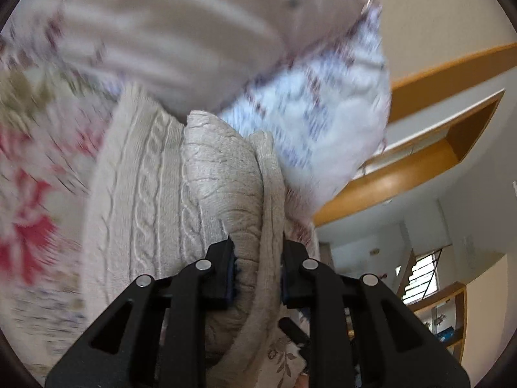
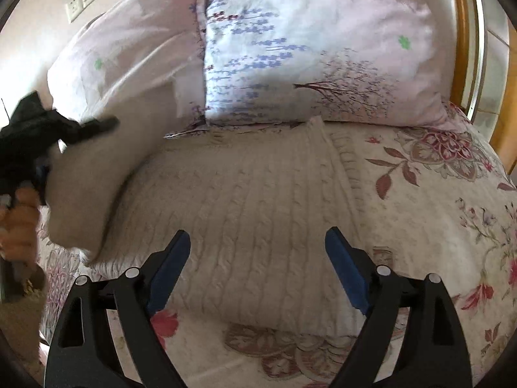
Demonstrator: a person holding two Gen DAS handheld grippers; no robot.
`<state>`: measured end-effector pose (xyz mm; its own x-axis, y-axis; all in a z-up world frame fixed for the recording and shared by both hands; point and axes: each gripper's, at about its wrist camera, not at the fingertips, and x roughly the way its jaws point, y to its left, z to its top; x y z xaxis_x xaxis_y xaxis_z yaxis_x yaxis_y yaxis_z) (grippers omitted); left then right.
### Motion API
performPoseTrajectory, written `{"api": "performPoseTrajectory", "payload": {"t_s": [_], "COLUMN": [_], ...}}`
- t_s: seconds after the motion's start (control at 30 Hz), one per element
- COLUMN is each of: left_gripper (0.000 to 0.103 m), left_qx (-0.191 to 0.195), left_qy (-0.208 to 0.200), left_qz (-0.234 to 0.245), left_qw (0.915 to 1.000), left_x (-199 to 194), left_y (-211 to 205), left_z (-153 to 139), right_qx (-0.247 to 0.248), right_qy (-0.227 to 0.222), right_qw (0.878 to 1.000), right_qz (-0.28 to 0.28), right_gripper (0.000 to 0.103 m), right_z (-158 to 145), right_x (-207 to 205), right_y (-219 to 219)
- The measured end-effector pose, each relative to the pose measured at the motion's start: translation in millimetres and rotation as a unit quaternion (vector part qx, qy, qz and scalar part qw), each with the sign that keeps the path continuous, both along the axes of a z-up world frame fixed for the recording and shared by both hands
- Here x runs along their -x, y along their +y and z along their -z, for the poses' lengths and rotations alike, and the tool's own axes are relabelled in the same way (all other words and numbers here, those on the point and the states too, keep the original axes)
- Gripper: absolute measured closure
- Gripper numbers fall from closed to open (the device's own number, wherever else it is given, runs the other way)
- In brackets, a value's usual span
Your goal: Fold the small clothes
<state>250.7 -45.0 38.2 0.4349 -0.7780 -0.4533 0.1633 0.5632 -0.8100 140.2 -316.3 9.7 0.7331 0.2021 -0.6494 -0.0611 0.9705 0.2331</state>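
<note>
Home bedroom: floral bedspread (image 2: 436,194), pillows (image 2: 307,48), wooden headboard (image 2: 462,32).

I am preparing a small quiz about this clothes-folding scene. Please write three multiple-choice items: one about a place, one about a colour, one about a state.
1. Where does the sweater lie?
A. on the flowered bedspread, in front of the pillows
B. on a wooden chair
C. on the floor

2. What colour is the sweater?
A. dark blue
B. cream
C. bright red

3. How is the right hand-held gripper?
A. shut on the sweater
B. shut on a pillow
C. open, holding nothing

Answers:
1. A: the knit spreads over the bedspread, just below the pillows.
2. B: its cable knit is pale cream in both views.
3. C: its jaws stand wide apart above the sweater, while the left hand-held gripper pinches a fold of it.
</note>
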Motion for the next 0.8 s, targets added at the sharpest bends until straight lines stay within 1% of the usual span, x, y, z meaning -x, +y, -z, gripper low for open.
{"api": "performPoseTrajectory", "payload": {"t_s": [0.1, 0.17, 0.2, 0.23, 0.27, 0.3, 0.33, 0.43, 0.47, 0.53, 0.6, 0.63, 0.67, 0.73, 0.8], "left_gripper": [0.083, 0.081, 0.079, 0.069, 0.063, 0.055, 0.047, 0.037, 0.036, 0.033, 0.032, 0.032, 0.032, 0.032, 0.032], "left_qx": [-0.024, -0.035, -0.037, -0.035, -0.028, -0.015, -0.009, 0.012, 0.013, -0.003, -0.041, -0.057, -0.072, -0.077, -0.07], "left_qy": [0.018, 0.02, 0.015, 0.016, 0.015, 0.011, 0.007, -0.013, -0.02, -0.04, -0.048, -0.047, -0.045, -0.036, -0.022], "left_qz": [0.018, 0.024, 0.023, 0.025, 0.032, 0.046, 0.052, 0.068, 0.065, 0.034, -0.012, -0.027, -0.041, -0.053, -0.055], "left_qw": [0.9994, 0.9989, 0.9989, 0.9989, 0.999, 0.9988, 0.9986, 0.9976, 0.9976, 0.9986, 0.998, 0.9969, 0.9956, 0.995, 0.9958], "left_x": [-2, -3, -2, -2, -2, 0, 1, 13, 16, 26, 33, 34, 33, 33, 31], "left_y": [-27, -37, -39, -40, -40, -40, -39, -26, -20, 4, 28, 37, 46, 60, 69], "left_z": [20, 24, 22, 20, 19, 14, 11, -5, -8, -15, -16, -14, -11, -2, 10], "right_qx": [-0.013, -0.024, -0.028, -0.035, -0.041, -0.05, -0.057, -0.078, -0.089, -0.119, -0.152, -0.165, -0.18, -0.207, -0.227], "right_qy": [-0.001, -0.003, -0.003, -0.005, -0.006, -0.005, -0.004, -0.006, -0.01, -0.005, 0.004, 0.011, 0.02, 0.043, 0.061], "right_qw": [1.0, 1.0, 0.999, 0.999, 0.999, 0.999, 0.998, 0.997, 0.996, 0.993, 0.988, 0.986, 0.983, 0.976, 0.971], "right_qz": [0.009, 0.014, 0.015, 0.016, 0.016, 0.014, 0.012, 0.004, 0.0, -0.012, -0.027, -0.033, -0.039, -0.045, -0.046], "right_gripper": [0.016, 0.016, 0.016, 0.016, 0.016, 0.016, 0.016, 0.016, 0.016, 0.016, 0.016, 0.017, 0.019, 0.023, 0.027], "right_z": [1, 1, 0, 0, -1, -2, -3, -9, -13, -17, -20, -20, -19, -14, -7], "right_x": [1, 1, 0, 0, 0, -1, -2, -4, -7, -13, -22, -26, -33, -47, -59], "right_y": [-10, -16, -18, -20, -21, -22, -22, -23, -24, -25, -23, -22, -20, -16, -13]}}
